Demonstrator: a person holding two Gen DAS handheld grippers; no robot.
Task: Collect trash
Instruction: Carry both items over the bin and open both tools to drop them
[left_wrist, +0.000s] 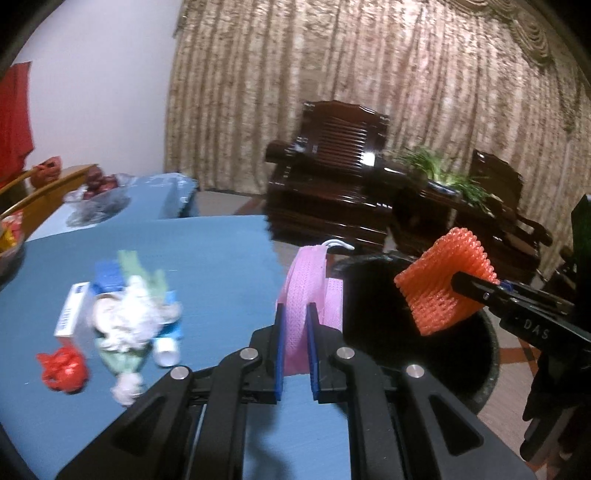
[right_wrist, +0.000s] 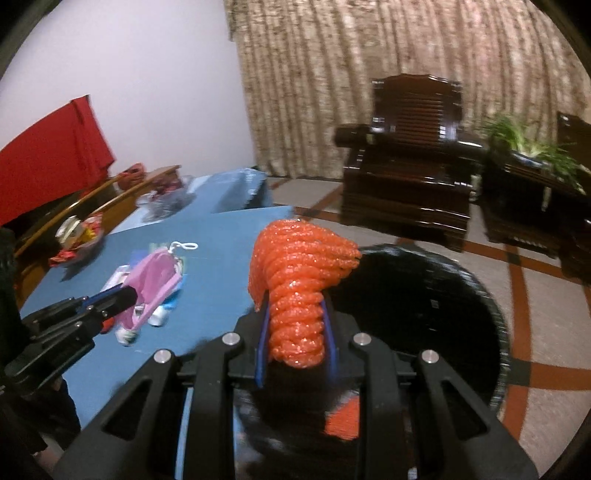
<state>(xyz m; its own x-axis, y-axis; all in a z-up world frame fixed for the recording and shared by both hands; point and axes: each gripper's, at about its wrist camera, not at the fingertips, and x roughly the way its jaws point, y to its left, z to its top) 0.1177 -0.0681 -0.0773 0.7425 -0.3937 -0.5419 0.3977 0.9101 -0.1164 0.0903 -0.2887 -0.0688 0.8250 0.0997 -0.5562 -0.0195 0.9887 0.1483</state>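
Note:
My left gripper (left_wrist: 296, 309) is shut on a pink face mask (left_wrist: 308, 273) with a white ear loop, held at the blue table's (left_wrist: 207, 258) right edge. Beside the table stands a black trash bin (left_wrist: 489, 365) with a dark, open mouth. Over the bin, my right gripper (right_wrist: 295, 314) is shut on an orange foam fruit net (right_wrist: 295, 266). The left wrist view shows that net (left_wrist: 443, 284) from the side. The right wrist view shows the left gripper (right_wrist: 130, 294) with the mask (right_wrist: 151, 280). A pile of trash remains on the table: crumpled white tissue (left_wrist: 125, 321), a red wrapper (left_wrist: 62, 369) and a small box (left_wrist: 72, 310).
Two glass bowls, one with fruit (left_wrist: 99, 188) and one with sweets (right_wrist: 79, 236), sit at the table's far left. Dark wooden armchairs (right_wrist: 406, 177) and a side table with a green plant (right_wrist: 532, 147) stand before the curtain. A red cloth (right_wrist: 48, 162) hangs at left.

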